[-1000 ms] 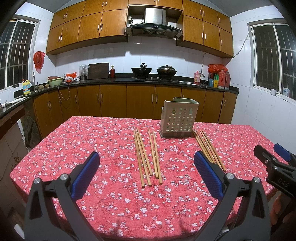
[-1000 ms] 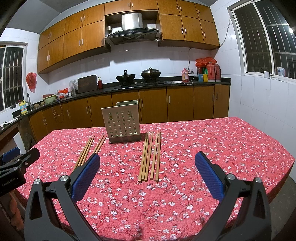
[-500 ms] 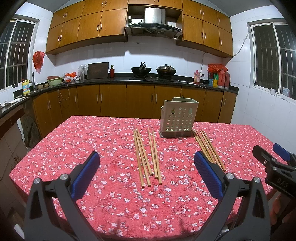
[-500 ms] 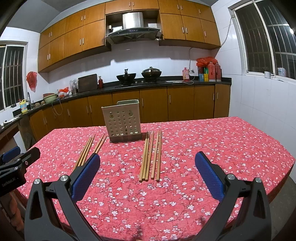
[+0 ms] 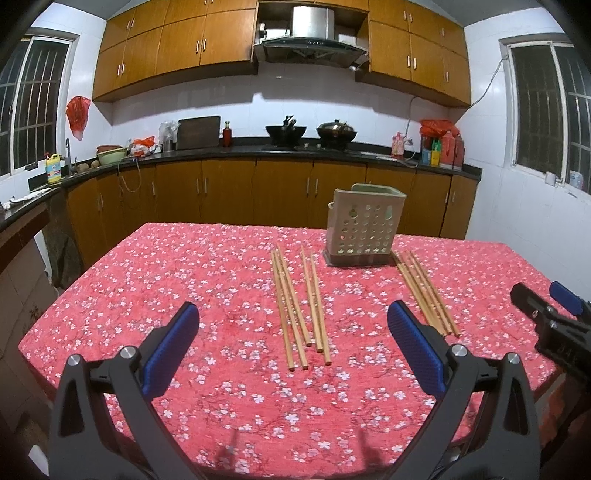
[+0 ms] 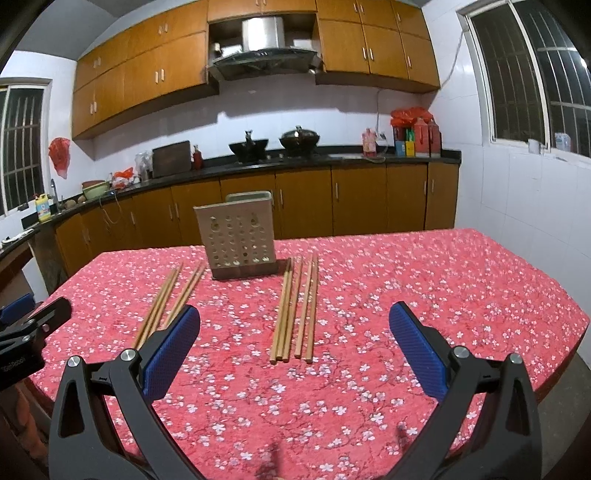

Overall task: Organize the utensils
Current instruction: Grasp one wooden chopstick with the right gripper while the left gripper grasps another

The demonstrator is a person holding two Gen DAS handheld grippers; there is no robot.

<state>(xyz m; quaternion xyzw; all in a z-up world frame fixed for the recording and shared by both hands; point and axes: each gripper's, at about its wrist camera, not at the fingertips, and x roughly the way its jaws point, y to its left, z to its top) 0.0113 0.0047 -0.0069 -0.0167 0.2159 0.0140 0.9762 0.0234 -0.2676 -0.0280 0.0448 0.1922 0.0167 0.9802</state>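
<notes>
Nothing has shifted over the last second: left gripper (image 5: 291,332) and right gripper (image 6: 293,332) hover agape, empty; chopsticks (image 5: 299,306) lie at 12 o'clock, holder (image 5: 364,229) unfilled.

A home kitchen. Wooden wall cabinets (image 5: 177,55) and base cabinets (image 5: 229,192) line white-tiled walls around a dark countertop (image 5: 240,150). A steel range hood (image 5: 310,35) hangs above a wok (image 5: 286,131) and a lidded pot (image 5: 336,130). A table with a red floral tablecloth (image 5: 184,280) fills the foreground.
</notes>
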